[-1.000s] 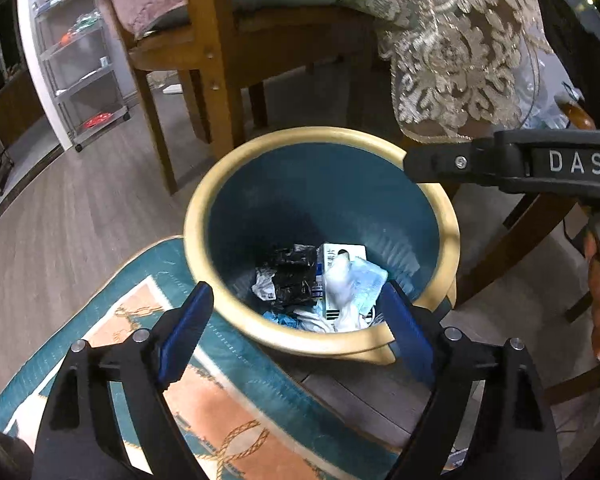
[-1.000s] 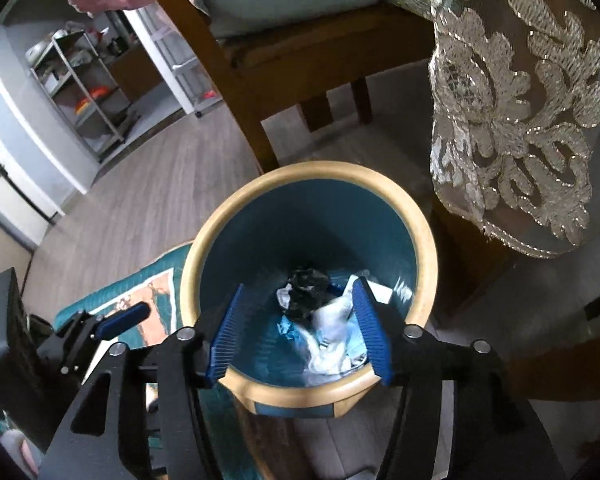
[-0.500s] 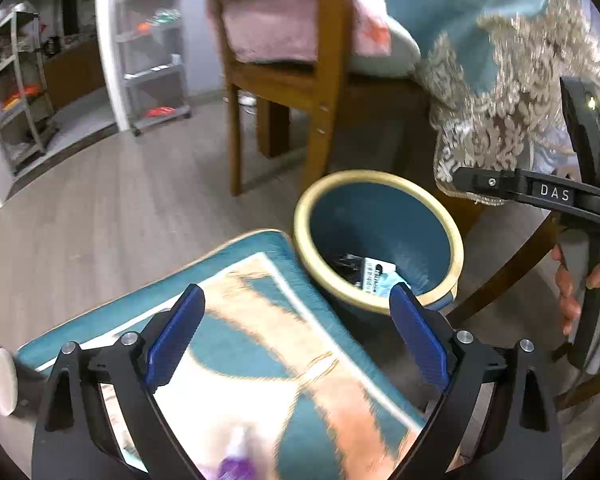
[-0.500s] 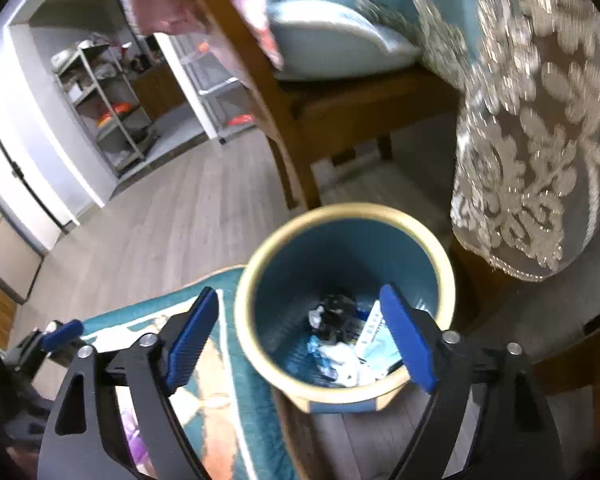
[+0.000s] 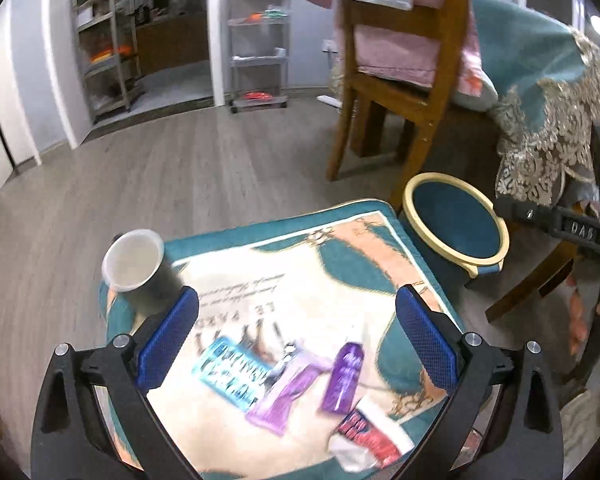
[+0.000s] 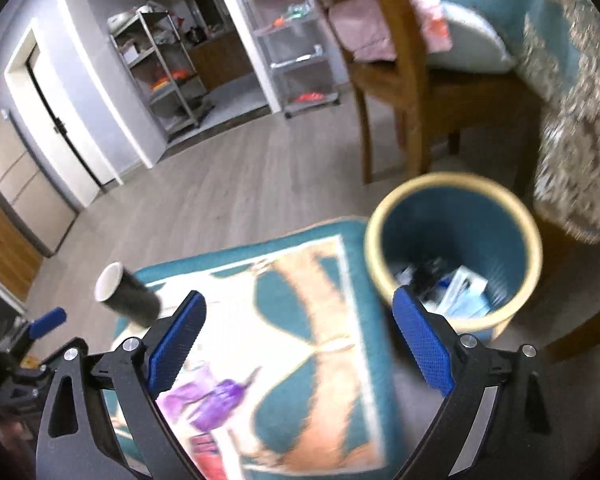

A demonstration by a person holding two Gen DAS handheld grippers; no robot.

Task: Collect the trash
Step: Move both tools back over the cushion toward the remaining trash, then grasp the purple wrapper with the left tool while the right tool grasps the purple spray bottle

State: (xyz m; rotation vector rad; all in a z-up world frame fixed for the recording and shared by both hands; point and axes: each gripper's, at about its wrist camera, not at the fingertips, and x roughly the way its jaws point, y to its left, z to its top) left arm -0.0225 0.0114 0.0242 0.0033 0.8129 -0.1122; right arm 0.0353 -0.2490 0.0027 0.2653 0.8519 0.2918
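Note:
A teal bin (image 5: 456, 226) with a cream rim stands on the floor beside a teal and orange rug (image 5: 300, 280); it also shows in the right wrist view (image 6: 454, 246), with trash inside. On the rug lie a black paper cup (image 5: 140, 272), a blue wrapper (image 5: 230, 376), a purple wrapper (image 5: 284, 392), a purple tube (image 5: 342, 378) and a red and white wrapper (image 5: 366, 440). My left gripper (image 5: 296, 340) is open and empty above the wrappers. My right gripper (image 6: 300, 344) is open and empty over the rug, left of the bin; the cup (image 6: 126, 296) lies to its left.
A wooden chair (image 5: 404, 80) with pink cushions stands behind the bin. A lace-edged teal tablecloth (image 5: 552, 120) hangs at the right. Metal shelves (image 5: 256, 36) stand at the far wall. Grey wood floor (image 5: 160, 176) lies beyond the rug.
Both grippers have pulled back and swung left from above the bin. The rug with the cup and wrappers has come into view. Both stay open.

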